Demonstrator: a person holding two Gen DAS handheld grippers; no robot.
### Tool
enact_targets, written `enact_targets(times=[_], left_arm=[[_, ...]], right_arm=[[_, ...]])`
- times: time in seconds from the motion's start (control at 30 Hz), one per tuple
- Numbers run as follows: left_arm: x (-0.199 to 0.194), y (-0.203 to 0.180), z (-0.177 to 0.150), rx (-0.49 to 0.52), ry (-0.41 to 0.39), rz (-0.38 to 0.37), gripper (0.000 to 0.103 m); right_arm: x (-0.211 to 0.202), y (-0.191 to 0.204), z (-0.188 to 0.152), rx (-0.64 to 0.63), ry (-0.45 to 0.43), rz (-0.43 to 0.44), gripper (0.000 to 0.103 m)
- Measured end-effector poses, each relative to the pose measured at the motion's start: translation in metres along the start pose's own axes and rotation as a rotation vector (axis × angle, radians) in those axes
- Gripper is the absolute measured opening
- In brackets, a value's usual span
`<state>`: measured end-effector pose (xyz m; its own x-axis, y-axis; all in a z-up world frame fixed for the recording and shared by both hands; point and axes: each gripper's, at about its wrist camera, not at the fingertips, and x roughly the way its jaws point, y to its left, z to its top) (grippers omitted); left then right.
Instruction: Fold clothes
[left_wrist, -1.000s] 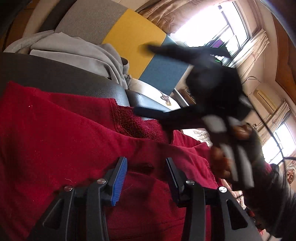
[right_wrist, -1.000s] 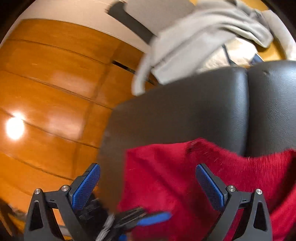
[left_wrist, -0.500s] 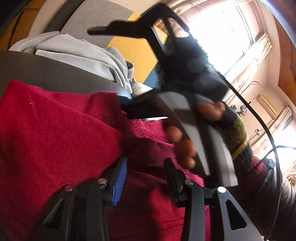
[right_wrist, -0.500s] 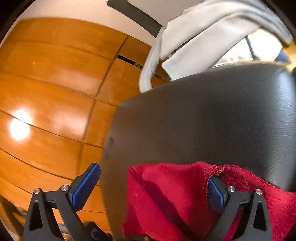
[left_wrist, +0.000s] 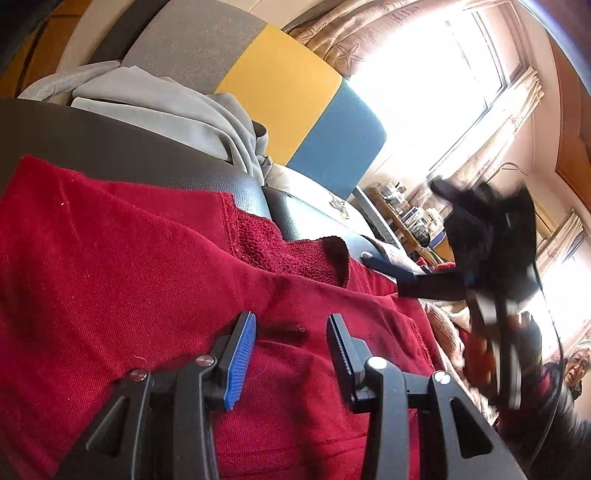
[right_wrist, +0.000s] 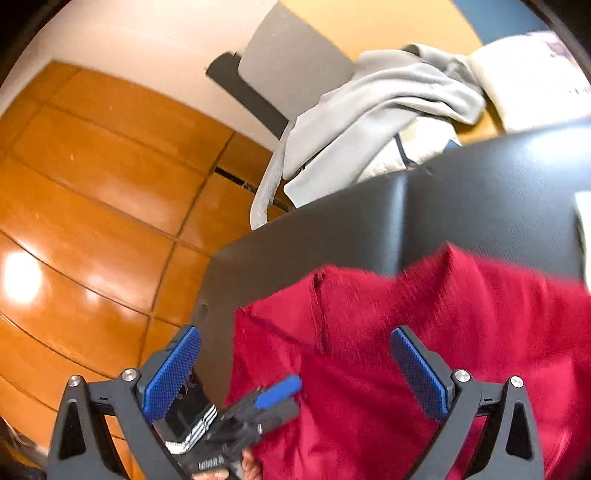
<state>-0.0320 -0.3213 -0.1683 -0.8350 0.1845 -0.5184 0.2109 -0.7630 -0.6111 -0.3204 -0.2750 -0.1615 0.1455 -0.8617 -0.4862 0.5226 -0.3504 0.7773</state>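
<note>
A dark red garment (left_wrist: 147, 280) lies spread over a black leather seat (left_wrist: 110, 151). My left gripper (left_wrist: 291, 334) hovers just over the red cloth with its jaws partly open, holding nothing. In the left wrist view the right gripper (left_wrist: 491, 254) is held up at the right, blurred. In the right wrist view my right gripper (right_wrist: 295, 369) is wide open above the red garment (right_wrist: 424, 325), near its corner on the black seat (right_wrist: 461, 206). The left gripper's blue-tipped fingers (right_wrist: 277, 387) show at the bottom there.
A grey sweatshirt (left_wrist: 177, 110) lies heaped behind the seat, also in the right wrist view (right_wrist: 369, 114). A grey, yellow and blue panel (left_wrist: 288, 96) stands behind it. Orange wood floor (right_wrist: 92, 206) lies left of the seat. A bright window (left_wrist: 424, 85) is at the right.
The right gripper has swung away from in front of the left camera to the right. The red cloth's edge has left its right finger and lies flatter on the seat. The left gripper stays put.
</note>
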Motion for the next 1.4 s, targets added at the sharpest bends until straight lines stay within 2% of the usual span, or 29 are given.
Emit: enact_targets(times=[0.07, 0.1, 0.17, 0.2, 0.23, 0.3, 0.47, 0.53, 0.57, 0.6, 0.63, 0.73, 0.83, 0.93, 1.03, 1.1, 1.17, 1.27, 1.4], left_arm=[[0.000, 0.001, 0.001, 0.000, 0.000, 0.000, 0.040], [0.001, 0.001, 0.001, -0.001, 0.000, 0.001, 0.039], [0.005, 0.001, 0.003, -0.003, 0.000, 0.005, 0.038], [0.004, -0.001, 0.003, 0.002, 0.002, 0.011, 0.037], [0.001, -0.003, 0.004, 0.009, 0.005, 0.019, 0.037], [-0.005, -0.008, 0.005, 0.022, 0.010, 0.035, 0.037], [-0.019, -0.020, 0.008, 0.056, 0.022, 0.075, 0.037], [-0.025, -0.025, 0.009, 0.070, 0.027, 0.090, 0.039], [-0.028, -0.027, 0.009, 0.077, 0.029, 0.098, 0.044], [-0.031, -0.030, 0.010, 0.084, 0.032, 0.106, 0.044], [-0.034, -0.032, 0.011, 0.091, 0.034, 0.114, 0.044], [-0.052, -0.034, -0.004, 0.119, 0.035, 0.160, 0.044], [-0.070, -0.024, -0.030, 0.110, 0.055, 0.225, 0.045], [-0.084, -0.004, -0.061, 0.049, 0.084, 0.291, 0.044], [-0.101, -0.001, -0.081, 0.093, 0.030, 0.310, 0.044], [-0.106, -0.002, -0.093, 0.153, 0.010, 0.332, 0.043], [-0.100, -0.004, -0.094, 0.181, 0.005, 0.360, 0.043], [-0.090, -0.005, -0.085, 0.204, 0.022, 0.381, 0.043], [-0.086, 0.001, -0.068, 0.153, 0.052, 0.374, 0.043]], right_arm=[[-0.005, -0.013, -0.018, 0.024, -0.025, -0.050, 0.103], [-0.010, -0.024, -0.027, 0.034, -0.044, -0.091, 0.098], [-0.020, -0.031, -0.040, -0.036, -0.136, -0.093, 0.089], [-0.021, -0.032, -0.044, -0.069, -0.162, -0.107, 0.079], [-0.022, -0.032, -0.048, -0.102, -0.187, -0.121, 0.075], [-0.022, -0.033, -0.053, -0.141, -0.218, -0.138, 0.076], [-0.018, -0.034, -0.047, -0.133, -0.212, -0.136, 0.076], [-0.021, -0.029, -0.041, -0.105, -0.152, -0.156, 0.077], [-0.021, -0.024, -0.037, -0.076, -0.102, -0.172, 0.085], [-0.022, -0.018, -0.037, -0.053, -0.085, -0.166, 0.103], [-0.033, -0.010, -0.040, -0.051, -0.096, -0.151, 0.103], [-0.068, 0.014, -0.063, -0.095, -0.141, -0.107, 0.103], [-0.087, 0.020, -0.105, -0.129, -0.101, -0.130, 0.103], [-0.096, 0.015, -0.148, -0.147, -0.042, -0.227, 0.103], [-0.104, 0.005, -0.191, -0.187, 0.002, -0.362, 0.103], [-0.110, 0.001, -0.212, -0.250, -0.026, -0.380, 0.103], [-0.113, -0.008, -0.221, -0.252, -0.086, -0.337, 0.103], [-0.110, -0.015, -0.217, -0.264, -0.143, -0.308, 0.103], [-0.096, -0.012, -0.211, -0.319, -0.125, -0.352, 0.103]])
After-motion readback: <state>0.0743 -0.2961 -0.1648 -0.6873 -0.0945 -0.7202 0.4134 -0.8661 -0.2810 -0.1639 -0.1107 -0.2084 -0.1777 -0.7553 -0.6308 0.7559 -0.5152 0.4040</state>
